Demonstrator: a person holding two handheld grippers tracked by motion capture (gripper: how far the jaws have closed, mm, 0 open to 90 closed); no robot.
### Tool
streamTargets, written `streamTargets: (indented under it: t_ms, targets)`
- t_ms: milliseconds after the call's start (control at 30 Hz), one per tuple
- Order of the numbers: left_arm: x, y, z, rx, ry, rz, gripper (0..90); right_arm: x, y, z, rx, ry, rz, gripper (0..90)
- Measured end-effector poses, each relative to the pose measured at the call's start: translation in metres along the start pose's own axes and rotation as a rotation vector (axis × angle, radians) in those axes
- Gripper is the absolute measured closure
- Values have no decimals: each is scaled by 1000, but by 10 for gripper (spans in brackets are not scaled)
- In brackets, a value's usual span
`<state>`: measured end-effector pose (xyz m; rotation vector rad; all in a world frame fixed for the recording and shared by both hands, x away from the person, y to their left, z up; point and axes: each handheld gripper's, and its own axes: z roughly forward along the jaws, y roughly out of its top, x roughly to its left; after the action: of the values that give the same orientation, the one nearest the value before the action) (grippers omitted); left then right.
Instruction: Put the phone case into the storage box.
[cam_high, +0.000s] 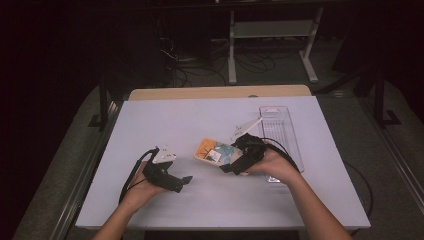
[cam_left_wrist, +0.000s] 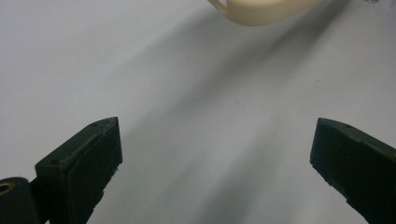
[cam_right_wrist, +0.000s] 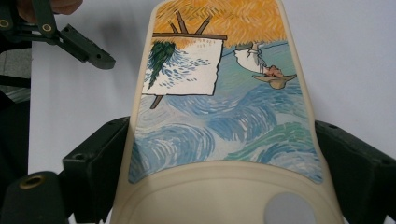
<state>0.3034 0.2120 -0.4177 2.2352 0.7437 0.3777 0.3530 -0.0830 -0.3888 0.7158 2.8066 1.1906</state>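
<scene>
A cream phone case (cam_high: 214, 151) with a painted picture of an orange sky, blue swirls and an easel lies flat near the table's middle. In the right gripper view the case (cam_right_wrist: 224, 112) sits between the jaws of my right gripper (cam_right_wrist: 222, 158), and both jaws press on its long sides. In the high view the right gripper (cam_high: 231, 166) comes at the case from its right end. My left gripper (cam_high: 186, 179) rests low on the table left of the case, its jaws wide apart (cam_left_wrist: 215, 154) over bare table. One corner of the case (cam_left_wrist: 261, 9) lies ahead of it.
A clear plastic tray (cam_high: 278, 125) lies on the white table (cam_high: 200, 115) behind and to the right of the right hand. The left gripper (cam_right_wrist: 79, 46) shows beyond the case's far left. Cables trail from both grippers. Dark floor, cables and a stand lie beyond the table.
</scene>
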Motion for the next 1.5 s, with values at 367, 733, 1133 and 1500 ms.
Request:
streamTargets:
  t_ms: [367, 733, 1133, 1500]
  targets:
    - [-3, -1, 2, 11, 3, 34, 0, 2, 1, 0, -1, -8, 2, 103]
    - [-6, -1, -2, -29, 58, 100, 0, 3, 1, -1, -8, -8, 2, 103]
    - [-8, -3, -3, -60, 117, 186, 0, 4, 2, -1, -7, -8, -4, 103]
    - [-12, -3, -2, -64, 148, 252, 0, 5, 2, -1, -7, -10, -4, 103]
